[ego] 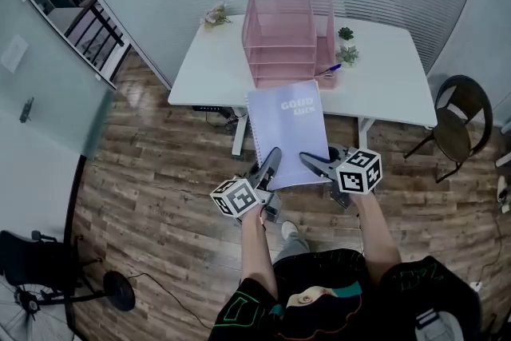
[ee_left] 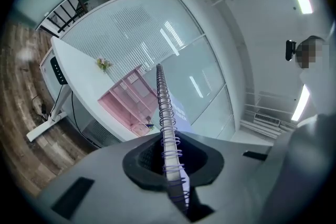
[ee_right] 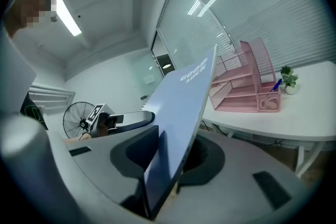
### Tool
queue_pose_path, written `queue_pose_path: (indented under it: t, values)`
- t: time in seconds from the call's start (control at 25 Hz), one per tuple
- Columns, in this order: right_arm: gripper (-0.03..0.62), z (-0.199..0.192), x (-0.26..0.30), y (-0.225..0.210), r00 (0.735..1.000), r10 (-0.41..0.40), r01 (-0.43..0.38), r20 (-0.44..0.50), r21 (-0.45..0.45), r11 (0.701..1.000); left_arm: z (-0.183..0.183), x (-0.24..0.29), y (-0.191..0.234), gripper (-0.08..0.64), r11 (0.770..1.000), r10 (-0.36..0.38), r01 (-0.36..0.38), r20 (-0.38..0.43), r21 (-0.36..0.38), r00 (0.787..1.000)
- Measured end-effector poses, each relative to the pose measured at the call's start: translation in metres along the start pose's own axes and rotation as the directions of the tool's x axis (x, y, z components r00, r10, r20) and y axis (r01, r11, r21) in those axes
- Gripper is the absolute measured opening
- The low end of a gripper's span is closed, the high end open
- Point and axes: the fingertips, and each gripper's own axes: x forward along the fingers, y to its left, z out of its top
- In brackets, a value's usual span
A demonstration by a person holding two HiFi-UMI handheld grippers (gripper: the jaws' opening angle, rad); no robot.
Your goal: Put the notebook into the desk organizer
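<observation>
A pale blue spiral notebook [ego: 287, 132] with white print hangs in the air in front of the white desk [ego: 383, 80]. My left gripper [ego: 270, 164] is shut on its spiral-bound edge [ee_left: 165, 113] near the lower left corner. My right gripper [ego: 318, 165] is at the lower right corner. The notebook's plain edge [ee_right: 184, 113] runs slantwise between its jaws, with dark gaps on both sides, so it is open. The pink wire desk organizer [ego: 287, 36], with stacked trays and a side cup, stands on the desk beyond the notebook and also shows in the left gripper view as the organizer [ee_left: 131, 99] and in the right gripper view as the organizer [ee_right: 247, 89].
A blue pen [ego: 327, 69] sticks out of the organizer's cup. Small potted plants [ego: 346, 52] stand to its right and dried flowers [ego: 215, 14] at the desk's back left. A dark chair [ego: 455, 120] is right of the desk; a fan base [ego: 120, 291] sits on the wooden floor at left.
</observation>
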Motion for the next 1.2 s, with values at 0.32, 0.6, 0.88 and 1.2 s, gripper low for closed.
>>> queue_pose_path:
  t: [0.32,0.6,0.88,1.2]
  values:
    - [0.104,0.009,0.030,-0.058,0.999,-0.034,0.037,-0.037,0.083,0.996,0.014,0.053,0.045,0.040,1.000,0.016,-0.018,-0.104,-0.022,0.994]
    - [0.104,0.028,0.057,-0.107,0.997,-0.027,0.037,-0.076,0.124,0.992,0.034,0.097,0.080,0.041,0.997,0.051,-0.058,-0.127,-0.056,0.991]
    - [0.104,0.041,0.076,-0.135,0.997,-0.005,0.020,-0.083,0.177,0.984,0.051,0.124,0.100,0.043,0.995,0.080,-0.088,-0.166,-0.039,0.983]
    - [0.104,0.052,0.095,-0.160,0.997,0.003,0.012,-0.072,0.210,0.978,0.062,0.147,0.123,0.048,0.991,0.058,-0.078,-0.184,-0.106,0.981]
